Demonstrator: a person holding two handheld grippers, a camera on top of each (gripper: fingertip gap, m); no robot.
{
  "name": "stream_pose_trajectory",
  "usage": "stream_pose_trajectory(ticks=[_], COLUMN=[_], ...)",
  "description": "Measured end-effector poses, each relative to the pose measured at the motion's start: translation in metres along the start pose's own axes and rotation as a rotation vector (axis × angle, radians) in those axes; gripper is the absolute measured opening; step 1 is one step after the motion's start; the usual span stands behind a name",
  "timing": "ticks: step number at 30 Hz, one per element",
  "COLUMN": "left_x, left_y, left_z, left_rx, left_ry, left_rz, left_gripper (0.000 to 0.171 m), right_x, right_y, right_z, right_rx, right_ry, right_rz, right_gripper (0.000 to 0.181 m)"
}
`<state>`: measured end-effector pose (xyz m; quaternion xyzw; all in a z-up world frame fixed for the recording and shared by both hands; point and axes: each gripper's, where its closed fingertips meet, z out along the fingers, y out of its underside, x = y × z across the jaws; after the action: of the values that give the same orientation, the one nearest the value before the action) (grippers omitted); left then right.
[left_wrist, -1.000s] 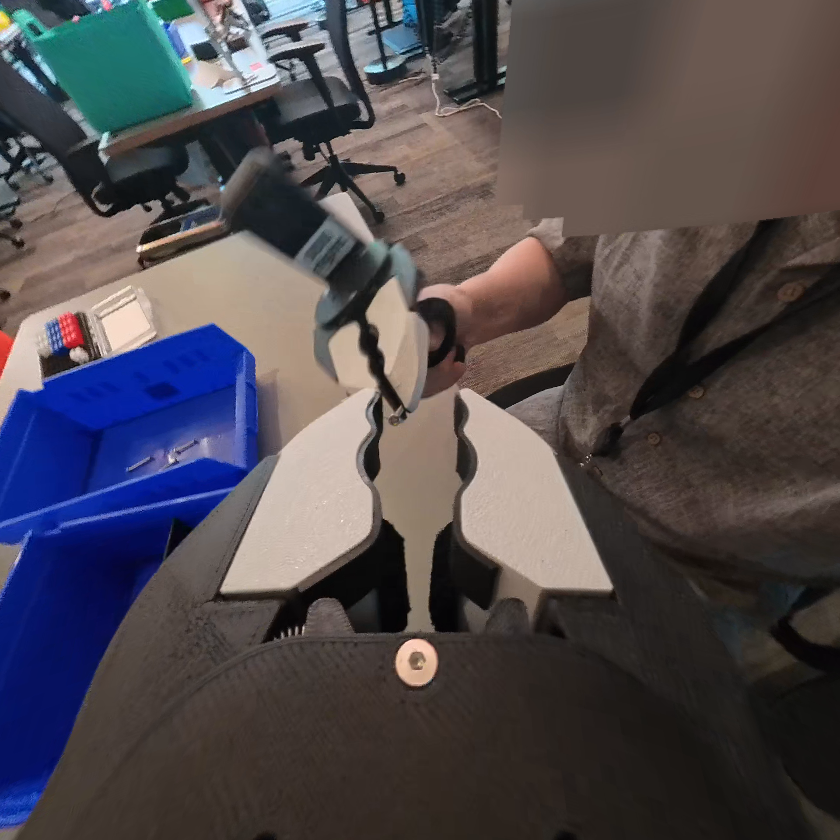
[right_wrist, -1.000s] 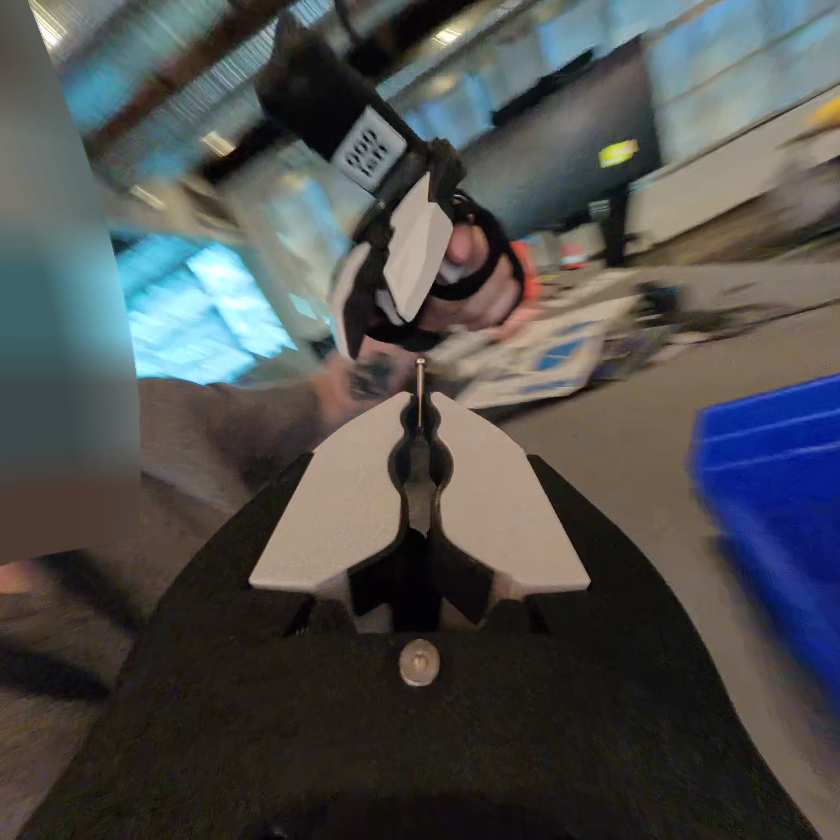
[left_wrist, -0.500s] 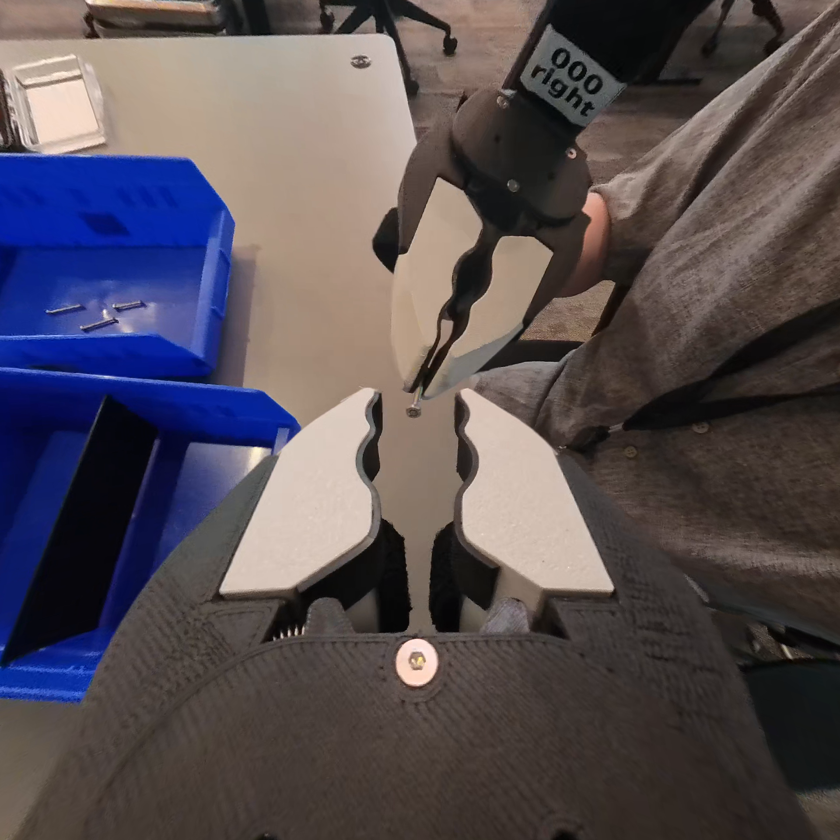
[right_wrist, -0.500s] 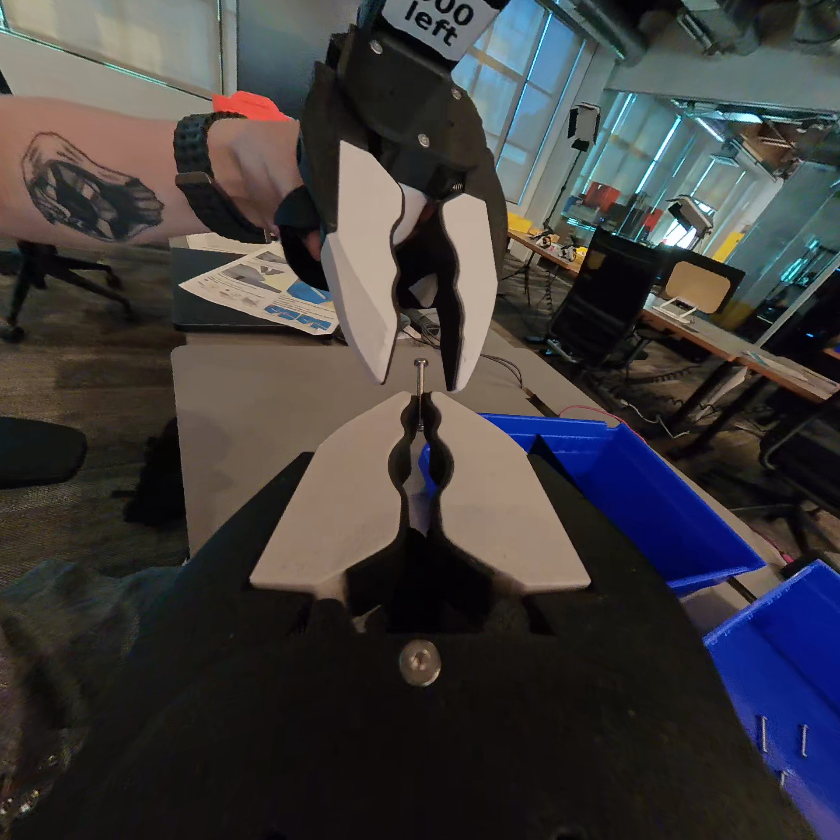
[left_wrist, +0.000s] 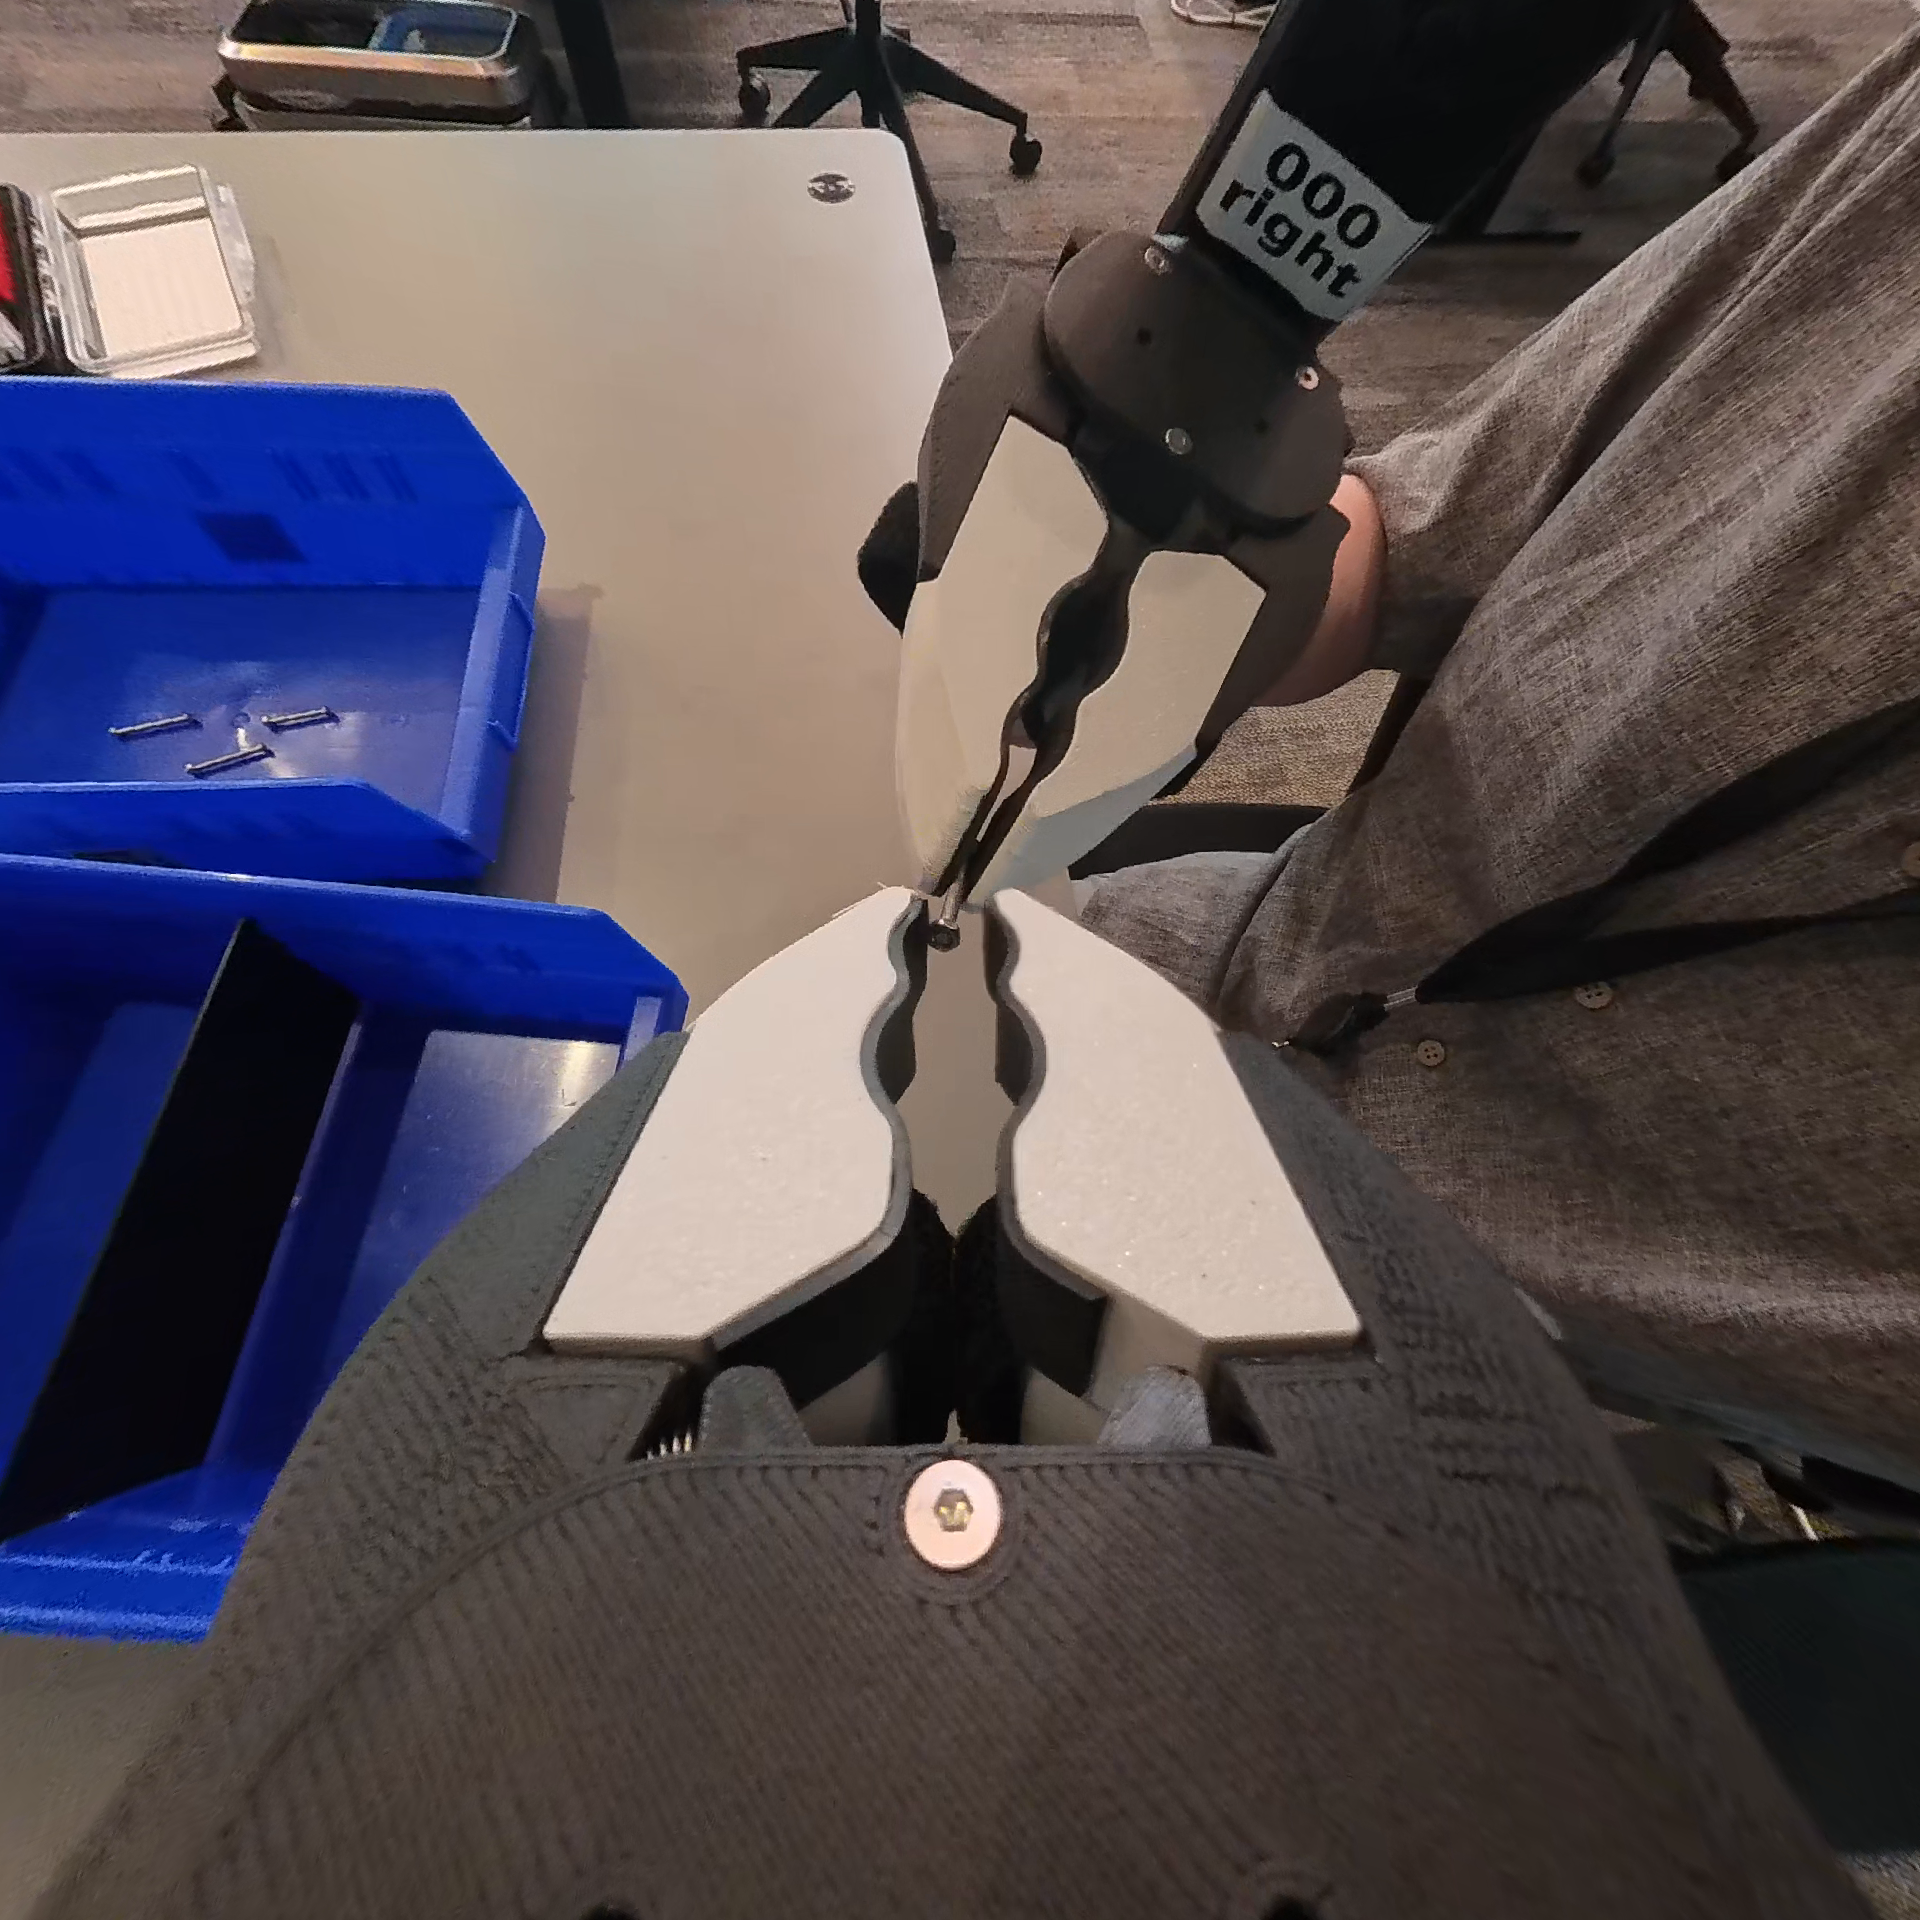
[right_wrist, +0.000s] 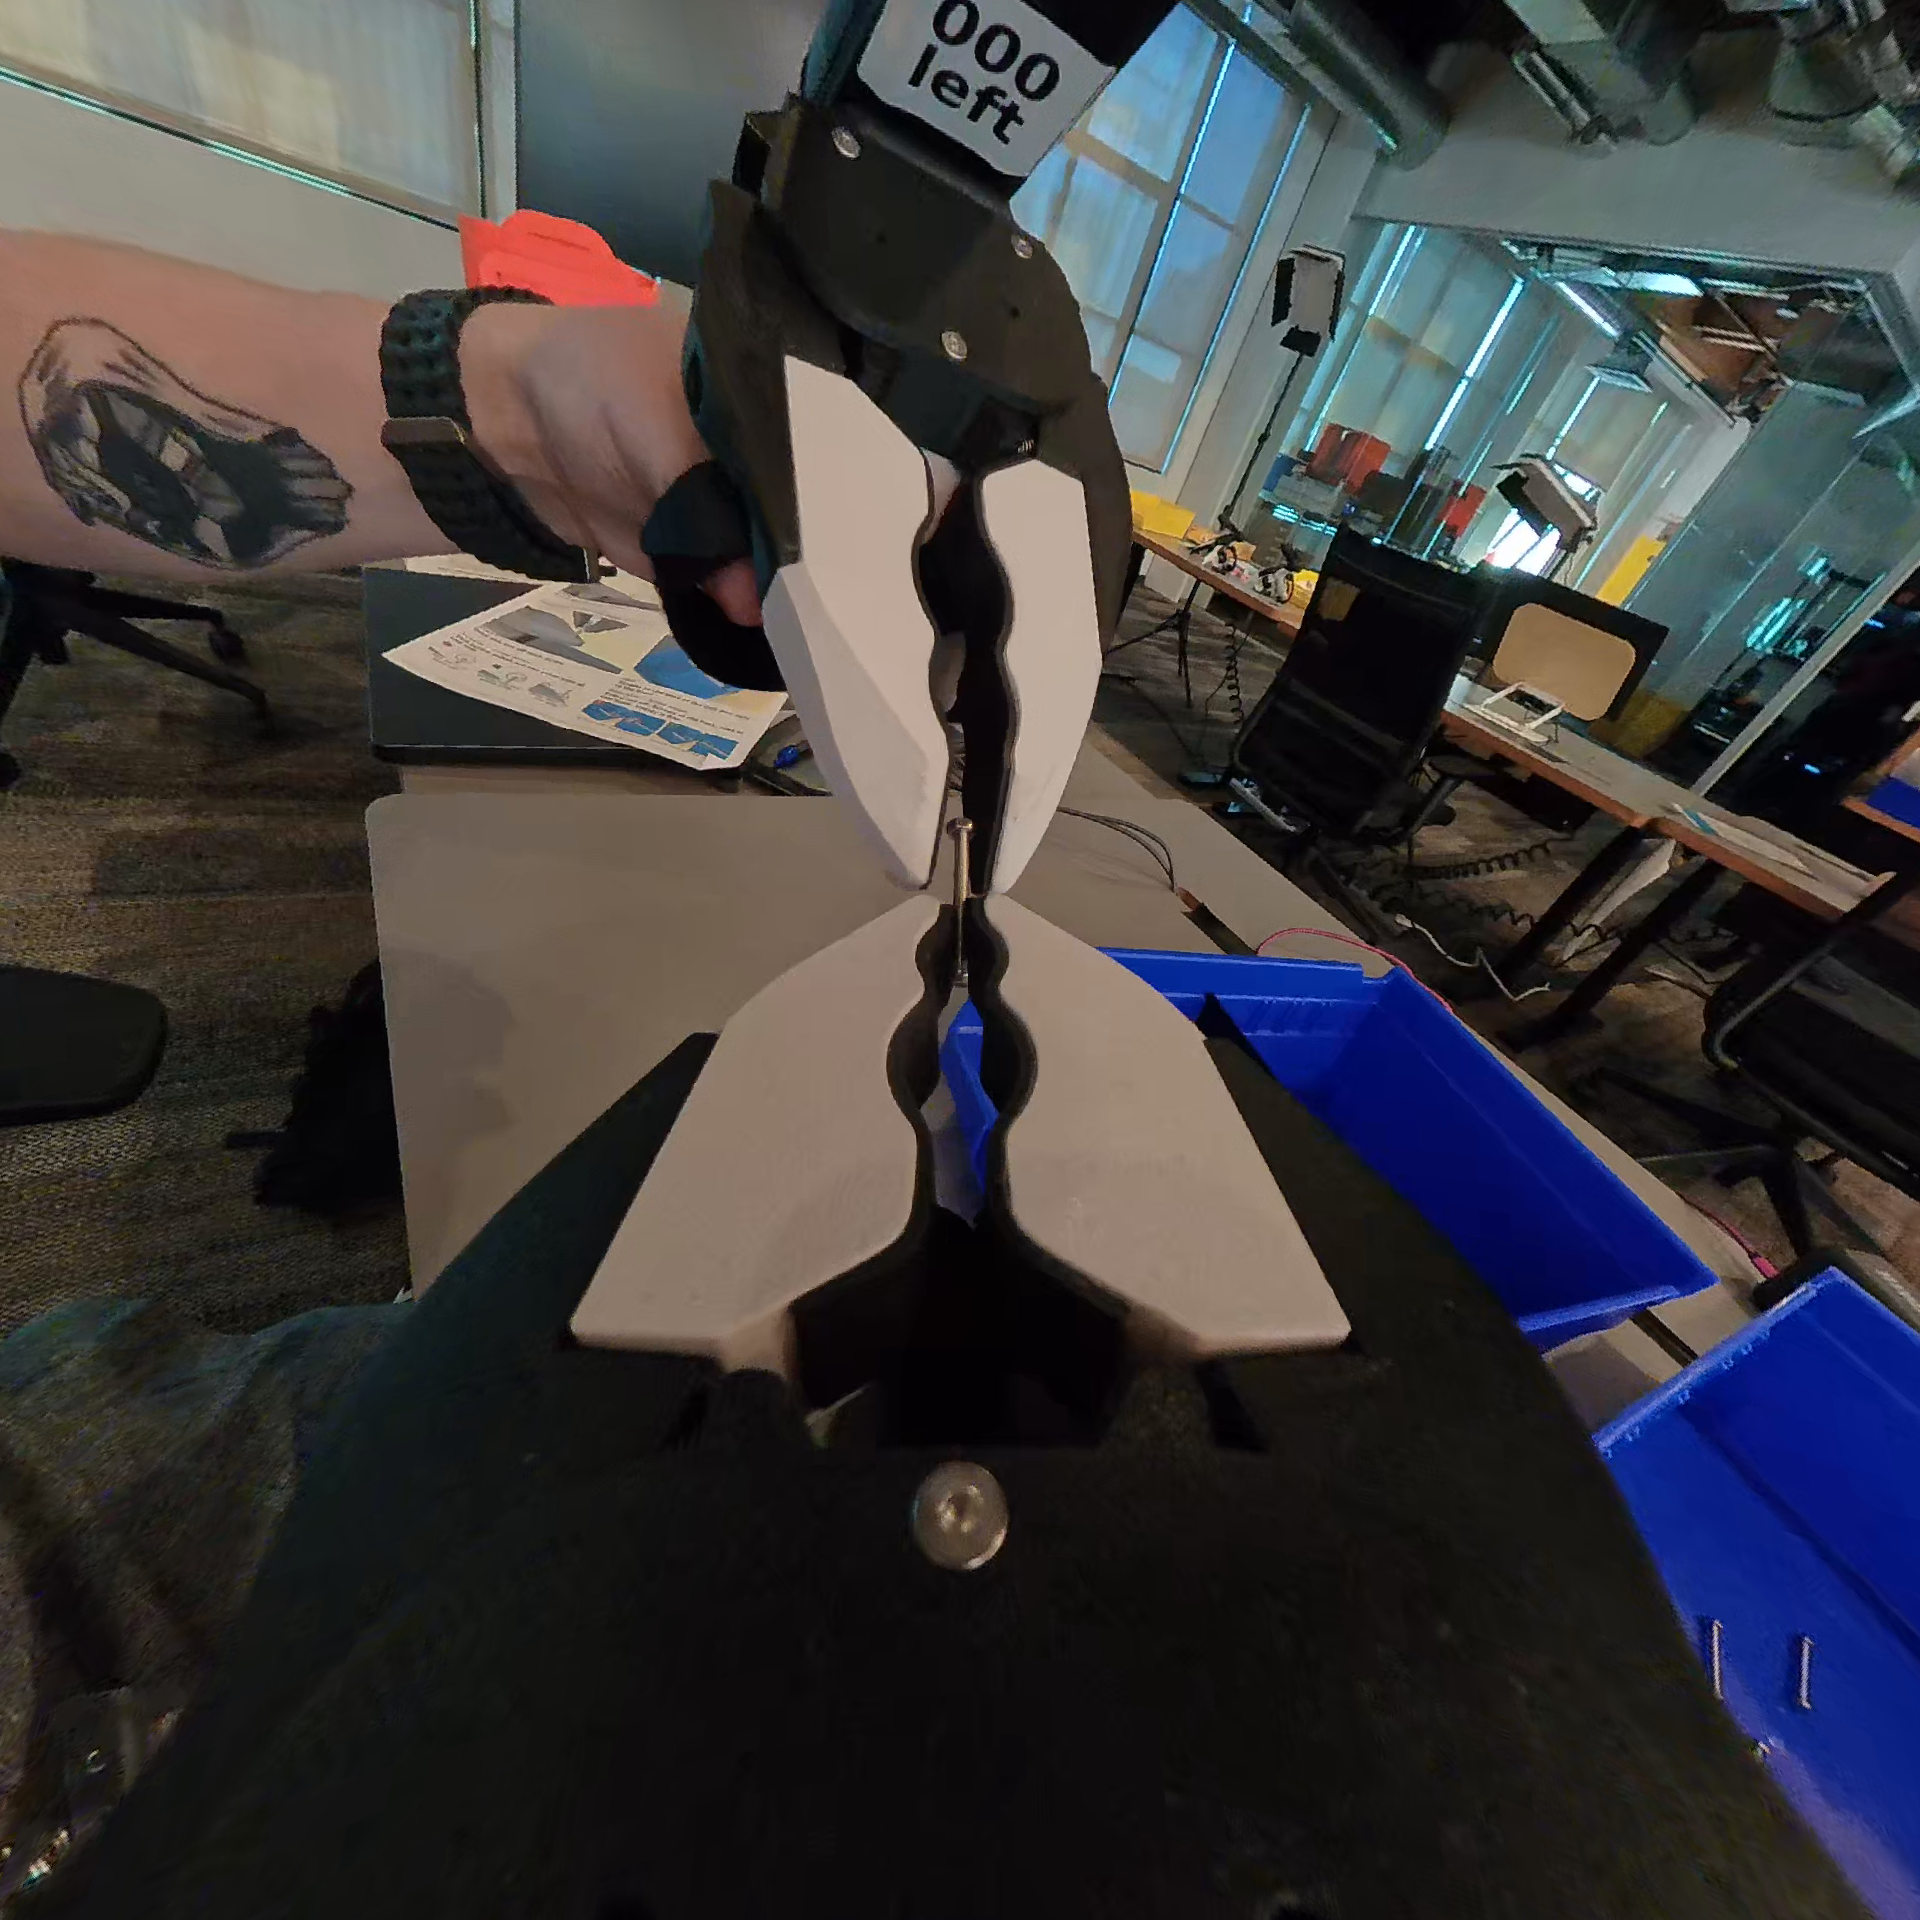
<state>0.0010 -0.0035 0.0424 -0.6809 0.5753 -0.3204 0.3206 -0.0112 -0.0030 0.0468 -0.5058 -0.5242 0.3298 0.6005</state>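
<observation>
My right gripper (right_wrist: 956, 914) is shut on a small thin metal screw (right_wrist: 961, 862) and holds it in the air above the table edge. The screw's head end sticks out past the fingertips. My left gripper (left_wrist: 951, 914) faces it tip to tip, open with a narrow gap. The screw head (left_wrist: 943, 935) sits between the left fingertips, close against the left-hand finger (left_wrist: 790, 1122). In the left wrist view the right gripper (left_wrist: 961, 894) comes down from the upper right. In the right wrist view the left gripper (right_wrist: 961, 868) comes down from above.
Two blue bins stand on the grey table (left_wrist: 675, 468): one (left_wrist: 499, 582) holds three loose screws (left_wrist: 223, 743), the nearer one (left_wrist: 416, 935) has a black divider. A clear plastic case (left_wrist: 156, 270) lies far left. A person's grey shirt (left_wrist: 1610, 831) fills the right. The tips of both grippers are at nearly the same place.
The two grippers have come together tip to tip. The screw head has moved in between my left fingertips, and the left fingers have narrowed their gap. The right gripper has kept its hold.
</observation>
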Motion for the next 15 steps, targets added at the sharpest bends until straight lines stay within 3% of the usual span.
stream_pose_trajectory(ticks=[6, 15], left_x=[0.003, 0.025], left_y=[-0.002, -0.006], left_z=[-0.001, -0.006], left_rx=[0.021, 0.057], left_ry=[-0.013, 0.054], left_rz=[0.055, 0.303], left_gripper=[0.005, 0.005], right_x=[-0.003, -0.023], right_y=[-0.003, -0.018], right_z=[-0.002, -0.009], right_rx=[0.041, 0.268], right_ry=[-0.071, -0.729], right_rz=[0.089, 0.911], right_gripper=[0.002, 0.002])
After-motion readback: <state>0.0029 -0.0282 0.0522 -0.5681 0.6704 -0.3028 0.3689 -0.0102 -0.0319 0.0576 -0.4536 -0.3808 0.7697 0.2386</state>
